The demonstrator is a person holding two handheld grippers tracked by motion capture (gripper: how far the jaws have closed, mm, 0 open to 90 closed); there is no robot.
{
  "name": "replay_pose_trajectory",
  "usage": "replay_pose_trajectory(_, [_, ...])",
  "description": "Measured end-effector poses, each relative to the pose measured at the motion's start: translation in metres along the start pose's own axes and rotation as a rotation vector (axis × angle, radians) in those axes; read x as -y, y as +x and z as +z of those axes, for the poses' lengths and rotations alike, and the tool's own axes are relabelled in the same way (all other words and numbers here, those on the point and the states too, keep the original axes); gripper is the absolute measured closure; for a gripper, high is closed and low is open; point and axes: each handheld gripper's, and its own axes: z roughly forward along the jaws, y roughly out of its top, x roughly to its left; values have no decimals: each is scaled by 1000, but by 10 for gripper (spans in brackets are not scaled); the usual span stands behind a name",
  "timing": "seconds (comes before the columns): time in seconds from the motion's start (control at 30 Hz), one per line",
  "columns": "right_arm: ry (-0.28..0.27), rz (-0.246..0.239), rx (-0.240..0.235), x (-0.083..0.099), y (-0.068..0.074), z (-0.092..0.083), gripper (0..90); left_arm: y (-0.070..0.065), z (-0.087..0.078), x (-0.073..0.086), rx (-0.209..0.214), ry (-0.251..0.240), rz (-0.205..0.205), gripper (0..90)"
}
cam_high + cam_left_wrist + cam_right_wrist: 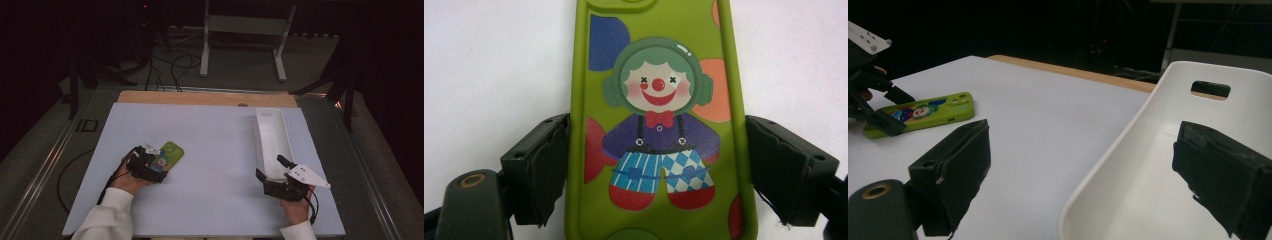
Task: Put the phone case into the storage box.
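Between your left gripper's (644,175) fingers (541,170) lies the green phone case (659,125), flat on the white surface (215,150), printed side up. Its long axis runs straight away from the gripper along the line of approach, so the fingers face its two long edges. They stand spread, one just beside each edge, perhaps touching the left one, not yet squeezing. Your left hand (127,177) is clearly the nearer one. Your right gripper (280,182) sits well apart at the near end of the white tray (270,132), fingers released, one outside the tray's rim, one inside over its floor. Closing across the case's width looks the likely next move.
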Motion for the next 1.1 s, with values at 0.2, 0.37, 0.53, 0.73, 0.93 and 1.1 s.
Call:
replay_pose_trajectory(0.2, [0,1,-1,0,0,0,85,1,-2,0,-6,-16,-12,164])
replay_pose_trajectory(0.37, [-1,3,-1,0,0,0,85,2,-9,-2,-13,-40,-15,164])
replay_pose_trajectory(0.53, [-2,3,-2,0,0,0,85,1,-15,-5,-19,-63,-18,164])
replay_pose_trajectory(0.73, [-2,4,-2,0,0,0,85,-2,-23,-10,-20,-97,-15,164])
replay_pose_trajectory(0.93, [-3,6,-2,0,0,0,85,-4,-31,-13,-29,-132,-16,163])
replay_pose_trajectory(1.1, [-4,6,-3,0,0,1,84,-5,-36,-16,-33,-154,-13,164])
